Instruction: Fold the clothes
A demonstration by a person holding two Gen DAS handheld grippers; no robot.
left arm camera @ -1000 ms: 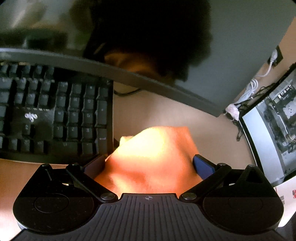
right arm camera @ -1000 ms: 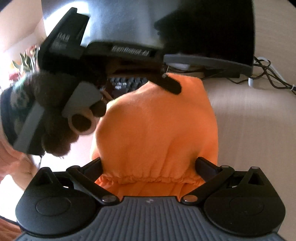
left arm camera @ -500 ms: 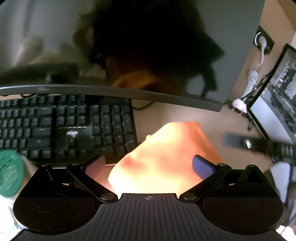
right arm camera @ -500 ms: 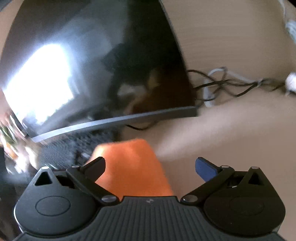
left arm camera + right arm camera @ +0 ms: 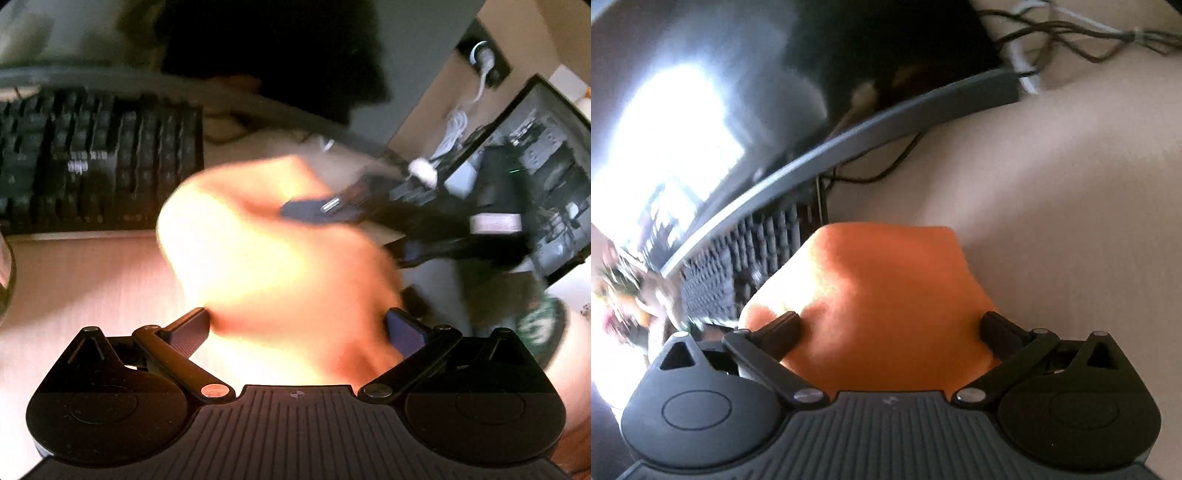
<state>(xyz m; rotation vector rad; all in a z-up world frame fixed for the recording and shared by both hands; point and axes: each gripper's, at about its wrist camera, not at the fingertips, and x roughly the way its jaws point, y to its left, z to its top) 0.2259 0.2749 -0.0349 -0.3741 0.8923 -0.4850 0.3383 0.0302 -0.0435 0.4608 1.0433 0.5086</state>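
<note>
The left hand-held gripper [image 5: 297, 325] stands with fingers spread wide, the orange garment [image 5: 266, 258] bunched between them on the counter [image 5: 74, 280]. The right hand-held gripper [image 5: 892, 328], fingers likewise apart, straddles the same cloth; beyond lie a black keyboard [image 5: 92, 162] and a dark monitor [image 5: 812, 74]

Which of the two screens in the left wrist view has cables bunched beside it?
The tilted one at the right edge; white cables hang beside it. The wide monitor stands behind the keyboard.
</note>
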